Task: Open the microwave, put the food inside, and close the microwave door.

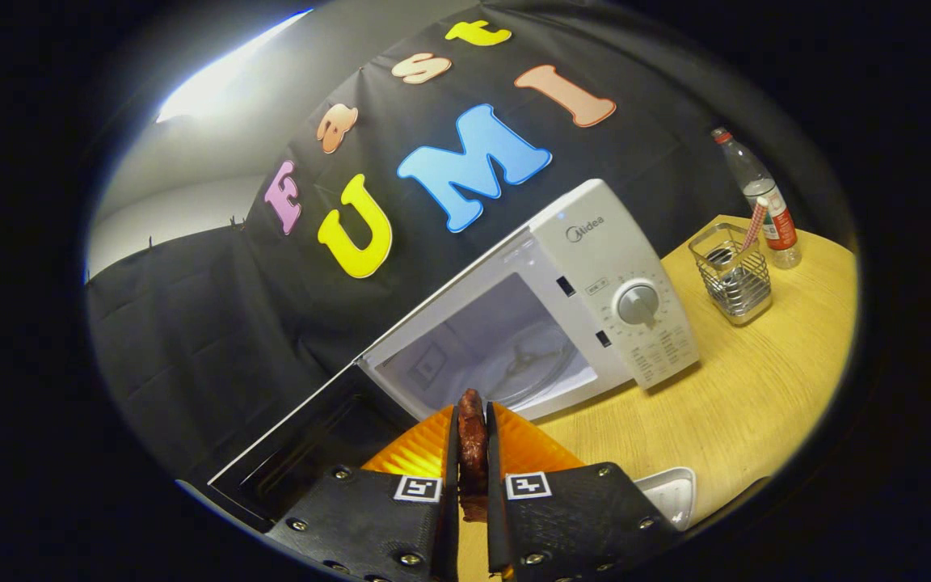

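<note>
A white microwave (595, 283) stands on the wooden table (756, 396) with its door (304, 453) swung wide open to the left. Inside its lit cavity lies a glass turntable (534, 368). My gripper (472, 416) is shut on a dark brown piece of food (472, 444), a sausage-like strip pinched upright between both fingers. The food's tip sits just in front of the cavity's lower edge, outside the oven. The whole view is tilted.
Right of the microwave stand a wire-mesh holder (732, 275) with a striped straw and a plastic bottle (760, 198) with a red cap. A white tray (667, 493) lies close to my right finger. Bare tabletop stretches between the microwave and the holder.
</note>
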Tool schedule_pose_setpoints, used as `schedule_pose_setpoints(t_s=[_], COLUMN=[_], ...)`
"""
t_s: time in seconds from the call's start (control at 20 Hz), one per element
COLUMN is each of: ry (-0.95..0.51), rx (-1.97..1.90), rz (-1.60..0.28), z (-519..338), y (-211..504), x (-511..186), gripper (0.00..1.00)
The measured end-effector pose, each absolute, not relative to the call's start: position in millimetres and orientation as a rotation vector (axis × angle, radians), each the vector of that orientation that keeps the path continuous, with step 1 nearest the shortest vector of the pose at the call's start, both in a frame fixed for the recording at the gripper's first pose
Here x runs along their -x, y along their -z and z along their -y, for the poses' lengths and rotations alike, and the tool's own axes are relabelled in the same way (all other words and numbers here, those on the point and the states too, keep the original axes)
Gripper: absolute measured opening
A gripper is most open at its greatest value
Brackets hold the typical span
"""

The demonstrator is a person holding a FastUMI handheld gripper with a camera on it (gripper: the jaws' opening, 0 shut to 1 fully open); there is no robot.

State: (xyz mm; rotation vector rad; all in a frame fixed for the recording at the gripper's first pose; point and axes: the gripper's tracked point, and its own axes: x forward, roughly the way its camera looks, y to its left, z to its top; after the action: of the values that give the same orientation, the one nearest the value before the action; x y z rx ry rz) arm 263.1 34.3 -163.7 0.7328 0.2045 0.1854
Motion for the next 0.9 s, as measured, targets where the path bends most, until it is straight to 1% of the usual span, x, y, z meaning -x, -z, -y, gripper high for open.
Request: schedule_pose_setpoints(t_s=[0.45, 0.7, 0.9], ry=[-0.098, -0.051, -0.031], rx=[-0.646, -0.599, -0.612], rz=[-0.159, -0.142, -0.132], z=[-79.4, -89.0, -89.9], y=[175.3, 182.8, 183.9], x=[-358.9, -412.1, -441.8], gripper=[0.14, 0.14, 0.14])
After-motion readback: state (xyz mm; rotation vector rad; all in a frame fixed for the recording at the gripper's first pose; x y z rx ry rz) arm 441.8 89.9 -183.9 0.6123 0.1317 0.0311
